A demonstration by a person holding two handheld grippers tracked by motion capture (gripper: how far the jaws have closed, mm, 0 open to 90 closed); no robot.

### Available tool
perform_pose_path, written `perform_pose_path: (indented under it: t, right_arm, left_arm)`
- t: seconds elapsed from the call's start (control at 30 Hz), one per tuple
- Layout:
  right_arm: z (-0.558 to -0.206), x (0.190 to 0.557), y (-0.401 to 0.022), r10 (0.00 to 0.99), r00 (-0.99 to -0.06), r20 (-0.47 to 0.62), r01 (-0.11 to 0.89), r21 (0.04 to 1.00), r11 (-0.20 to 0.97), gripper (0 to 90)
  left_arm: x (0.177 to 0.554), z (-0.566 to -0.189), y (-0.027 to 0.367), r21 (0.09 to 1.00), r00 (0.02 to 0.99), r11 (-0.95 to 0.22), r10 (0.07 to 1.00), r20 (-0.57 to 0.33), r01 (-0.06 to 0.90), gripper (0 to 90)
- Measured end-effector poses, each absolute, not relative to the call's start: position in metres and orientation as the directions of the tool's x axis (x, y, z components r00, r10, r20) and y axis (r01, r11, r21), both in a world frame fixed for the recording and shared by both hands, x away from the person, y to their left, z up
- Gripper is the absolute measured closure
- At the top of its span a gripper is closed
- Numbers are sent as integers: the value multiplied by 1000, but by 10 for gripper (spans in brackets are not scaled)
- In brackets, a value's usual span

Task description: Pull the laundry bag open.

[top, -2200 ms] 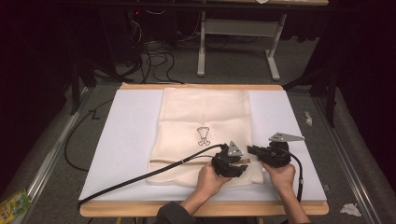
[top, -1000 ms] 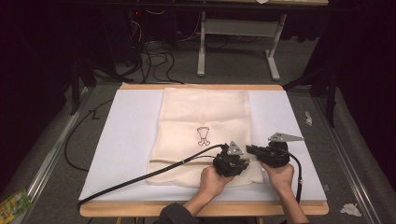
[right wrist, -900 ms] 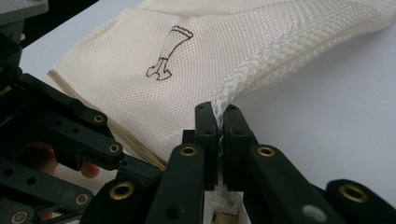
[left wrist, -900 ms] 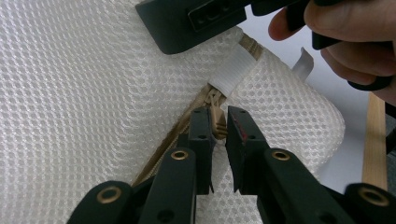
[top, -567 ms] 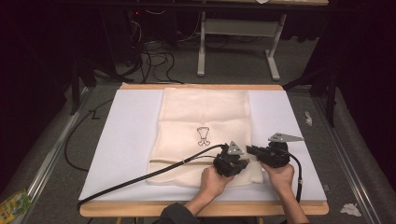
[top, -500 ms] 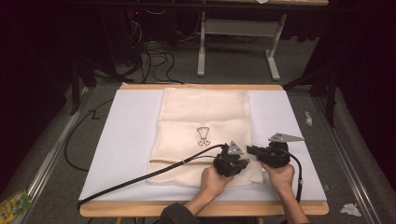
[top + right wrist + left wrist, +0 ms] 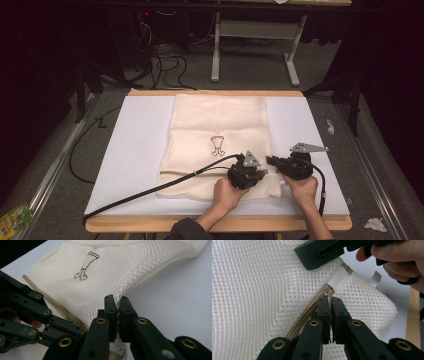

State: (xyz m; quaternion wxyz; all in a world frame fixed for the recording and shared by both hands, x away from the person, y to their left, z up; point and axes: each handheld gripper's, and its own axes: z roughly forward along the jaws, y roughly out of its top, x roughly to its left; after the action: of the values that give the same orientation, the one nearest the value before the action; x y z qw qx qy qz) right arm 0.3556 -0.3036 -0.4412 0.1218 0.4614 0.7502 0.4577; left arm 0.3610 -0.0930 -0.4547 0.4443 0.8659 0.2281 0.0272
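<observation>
Table under a white mat; on the mat, flat, a cream mesh bag with a small dark print at its middle.

Along the bag's near hem, a tan zip, long axis parallel to that hem, ending at the bag's near right corner under a white tab.

At that corner, both grippers, tips nearly meeting. Left gripper over the bag's near edge, pointing toward the corner. Right gripper just off the bag's right edge, pointing back at the left one.

Left gripper view: jaws of the left gripper together on the zip's end, apparently pinching the pull just short of the tab; right gripper beyond, on the mesh.

Right gripper view: jaws of the right gripper clamped on a raised pleat of mesh at the bag's corner.

Judged: corner anchored by the right, pull held by the left, the nearer to the zip; free travel lies along the zip, away from the corner, toward the bag's left edge.

Zip, pull and tab plain in the left gripper view, lost under the hands in the high view; bag's full outline plain in the high view alone.
</observation>
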Motion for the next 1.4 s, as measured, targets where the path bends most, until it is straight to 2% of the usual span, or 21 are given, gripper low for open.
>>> perform_pose_path:
  t: [0.63,0.83,1.4]
  right_arm:
    - [-443,355,-306,807,-541,237,586,794,160,882]
    - [-444,356,-304,804,-545,238,588,792,164,882]
    - [-447,356,-304,803,-550,228,582,795,173,882]
  left_arm:
    - [356,-446,-85,779,895,-526,436,-97,341,869]
    - [358,-445,-76,791,889,-496,440,-126,358,869]
    - [358,-445,-68,788,881,-500,460,-109,359,869]
